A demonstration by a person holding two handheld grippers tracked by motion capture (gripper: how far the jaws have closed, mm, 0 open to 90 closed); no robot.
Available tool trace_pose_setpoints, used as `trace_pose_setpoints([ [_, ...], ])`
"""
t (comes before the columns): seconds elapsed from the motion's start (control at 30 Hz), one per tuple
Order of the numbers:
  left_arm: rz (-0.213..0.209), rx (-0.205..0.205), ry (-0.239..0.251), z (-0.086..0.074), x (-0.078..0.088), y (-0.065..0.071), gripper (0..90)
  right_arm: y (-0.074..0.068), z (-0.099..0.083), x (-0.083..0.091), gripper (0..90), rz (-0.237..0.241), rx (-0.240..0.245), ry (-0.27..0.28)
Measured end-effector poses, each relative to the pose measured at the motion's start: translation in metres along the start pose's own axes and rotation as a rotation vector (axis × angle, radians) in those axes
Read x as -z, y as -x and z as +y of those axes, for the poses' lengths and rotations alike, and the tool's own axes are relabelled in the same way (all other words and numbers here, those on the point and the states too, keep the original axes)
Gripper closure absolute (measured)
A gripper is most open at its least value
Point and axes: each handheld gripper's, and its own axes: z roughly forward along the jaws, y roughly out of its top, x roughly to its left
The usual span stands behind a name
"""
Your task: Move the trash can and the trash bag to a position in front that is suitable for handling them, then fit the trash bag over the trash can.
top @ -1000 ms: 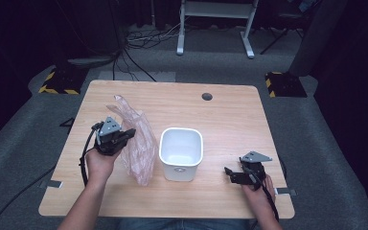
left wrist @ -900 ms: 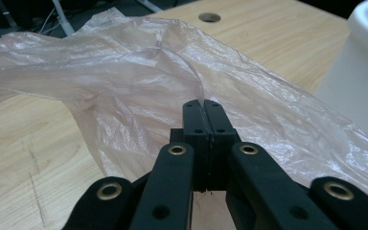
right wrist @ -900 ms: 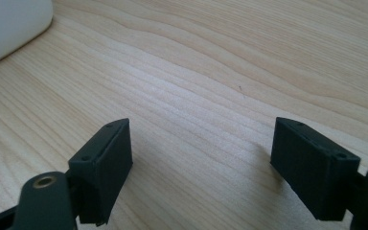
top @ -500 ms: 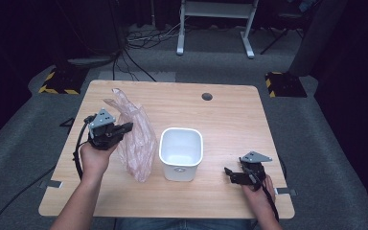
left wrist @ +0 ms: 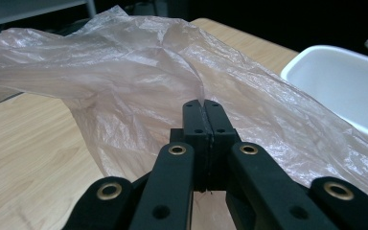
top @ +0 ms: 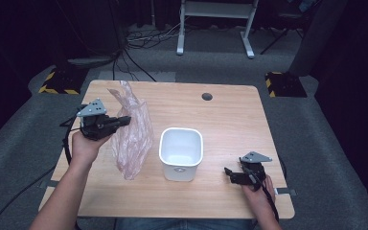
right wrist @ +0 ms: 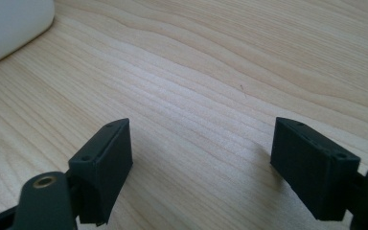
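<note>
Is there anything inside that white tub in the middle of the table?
The white tub looks empty from above: plain white walls and floor. Its near inner wall is hidden by the rim. The pink plastic bag hangs beside it, outside.

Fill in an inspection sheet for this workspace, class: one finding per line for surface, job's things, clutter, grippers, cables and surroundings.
Surface: wooden table, round hole near far edge.
Job's things: thin plastic bag partly lifted; white bin upright beside it, apparently empty.
Clutter: nothing seen.
Grippers: left gripper jaws shut on the bag; right gripper jaws open, low over bare wood.
Cables: black cable trails from the left gripper; more on the floor.
Surroundings: grey carpet, metal stand legs, dark room.
</note>
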Motion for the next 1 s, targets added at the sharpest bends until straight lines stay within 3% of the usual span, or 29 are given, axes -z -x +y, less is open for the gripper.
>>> trace_pose_setpoints([
  [0.17, -0.051, -0.028, 0.041, 0.009, 0.001, -0.002, 89.8, 0.000, 0.000, 0.000, 22.3, 0.000, 0.000, 0.000],
  [0.43, -0.080, -0.053, 0.059, 0.029, -0.006, 0.003, 89.8, 0.000, 0.000, 0.000, 22.3, -0.001, -0.001, 0.000],
  [0.8, -0.106, -0.112, 0.072, 0.058, -0.021, 0.020, 89.8, 0.000, 0.000, 0.000, 22.3, -0.002, -0.002, 0.000],
  [1.0, -0.119, -0.116, 0.083, 0.073, -0.030, 0.027, 89.8, -0.001, 0.000, 0.000, 22.3, -0.003, -0.003, 0.001],
])
